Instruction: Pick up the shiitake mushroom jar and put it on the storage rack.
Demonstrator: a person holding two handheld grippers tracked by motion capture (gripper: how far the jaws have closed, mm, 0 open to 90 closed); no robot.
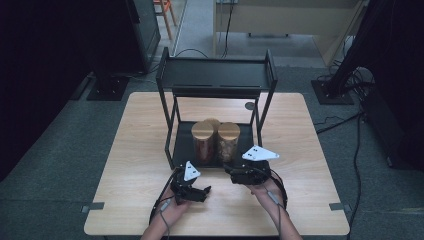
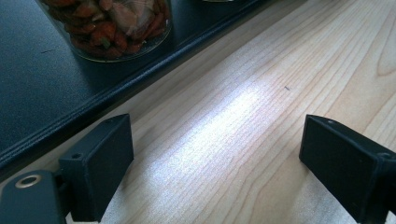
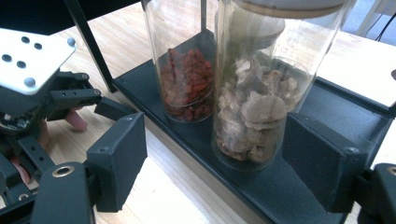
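— High view first: what's on the table [image 1: 130,150]?

— A black two-tier rack [image 1: 216,75], with glass jars on its bottom shelf. Both grippers sit just in front of it, a person's hands behind them.

— Where's the right gripper [image 3: 215,168]?

— In the right gripper view its jaws are spread wide, one on each side of the jar of pale slices [image 3: 254,107], near the glass but not pressing it. That jar stands at the front edge of the bottom shelf, upright, lid on. Just beside it, a little farther back, is the jar of red pieces [image 3: 189,84].

— And the left gripper [image 2: 215,154]?

— Released too. In the left gripper view its jaws stand well apart over bare wood with nothing between them. The rack's front edge runs across the upper left there, with the red jar's base on it.

— Are the two grippers touching?

— No, near each other; the left one sits lower on the table, tilted.
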